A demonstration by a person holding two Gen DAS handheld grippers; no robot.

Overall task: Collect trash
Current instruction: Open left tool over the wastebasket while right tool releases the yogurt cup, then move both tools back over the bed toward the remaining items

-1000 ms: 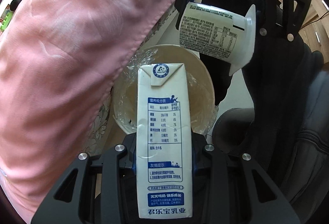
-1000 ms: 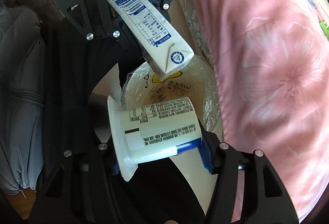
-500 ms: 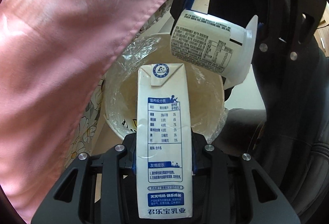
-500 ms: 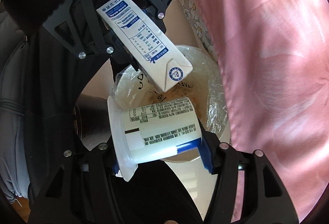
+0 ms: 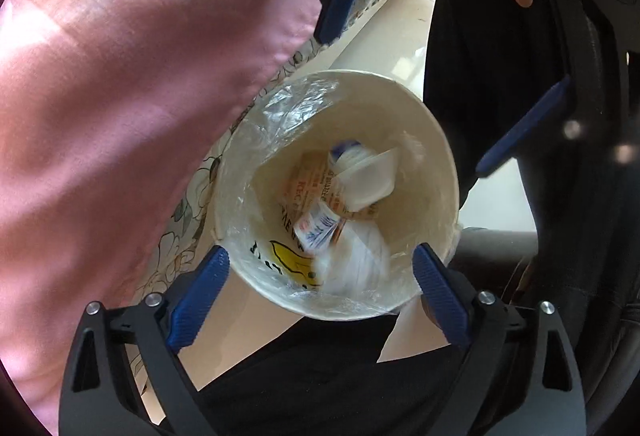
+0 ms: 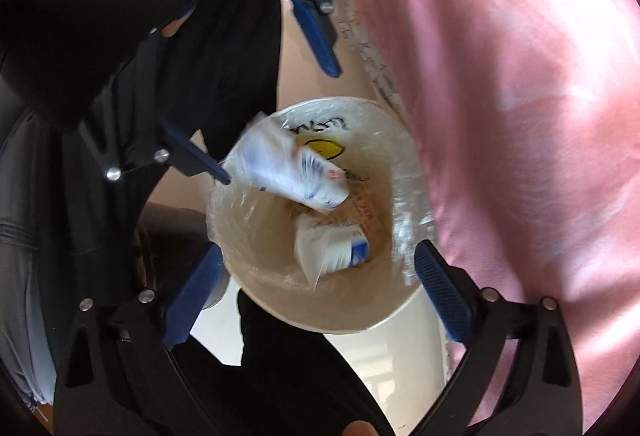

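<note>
— Pink bedding (image 5: pixel 132 83) hangs beside a cream bin (image 5: pixel 440 139) with a clear plastic liner (image 5: pixel 288 103). What's inside?

— A blurred milk carton (image 6: pixel 288 167) tipping in at the rim, a white yogurt cup (image 5: pixel 368 175) on printed wrappers at the bottom.

— And the fingers?

— Left gripper (image 5: pixel 320 296) and right gripper (image 6: pixel 320 296) are both opening above the bin, nothing between the blue pads.

Bright daylight, motion blur, fisheye-warped dark edges
</note>
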